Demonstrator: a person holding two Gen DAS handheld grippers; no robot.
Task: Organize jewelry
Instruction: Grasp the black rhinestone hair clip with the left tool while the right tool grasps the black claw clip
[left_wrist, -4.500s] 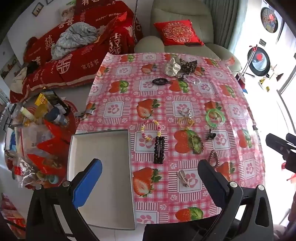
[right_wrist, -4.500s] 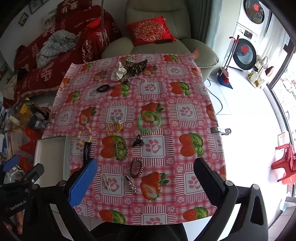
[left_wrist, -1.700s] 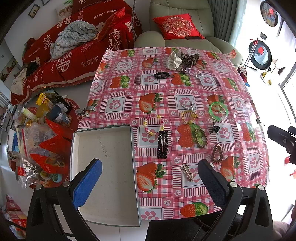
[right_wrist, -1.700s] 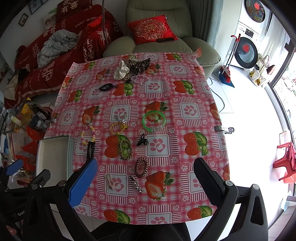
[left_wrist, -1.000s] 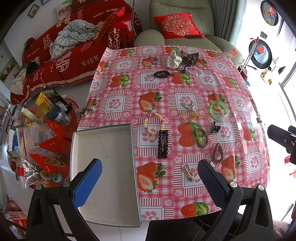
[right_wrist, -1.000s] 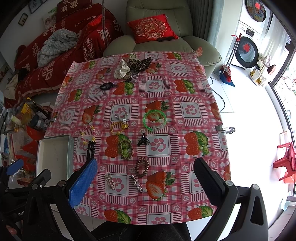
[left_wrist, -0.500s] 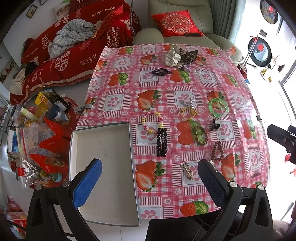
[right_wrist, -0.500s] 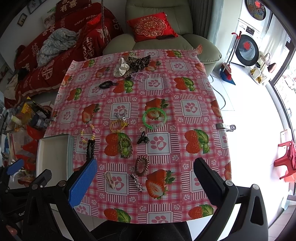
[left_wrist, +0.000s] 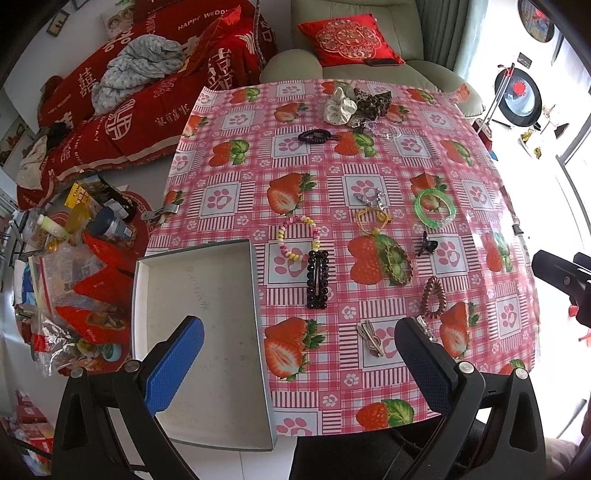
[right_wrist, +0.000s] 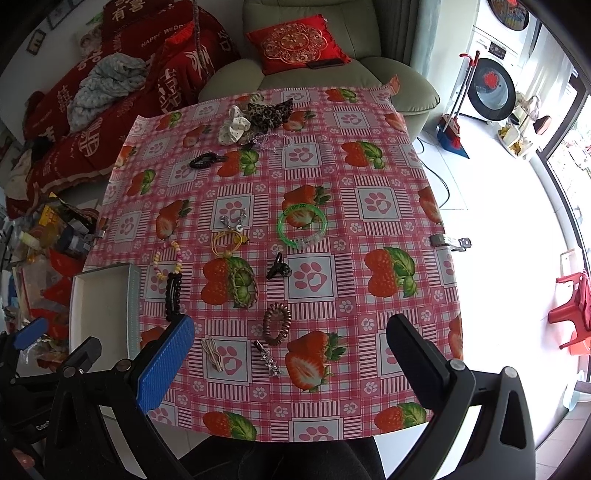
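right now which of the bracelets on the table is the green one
The plain translucent green bangle, a smooth open ring on a strawberry print toward the right; the beaded bracelet nearer the tray is pink and yellow.

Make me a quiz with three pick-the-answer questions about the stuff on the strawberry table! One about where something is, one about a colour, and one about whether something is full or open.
1. Where does the black clip lie?
A. inside the box
B. on the cloth just right of the box
C. on the armchair

2. What colour is the bangle?
A. green
B. blue
C. white

3. What is in the box?
A. a heap of bracelets
B. one hair tie
C. nothing that shows

Answers:
1. B, the clip rests on the cloth beside the box's right wall, below the bead bracelet.
2. A, it is a bright green ring lying over a strawberry.
3. C, only the bare pale floor of the box shows; both tools, left and right, are open and hold nothing.
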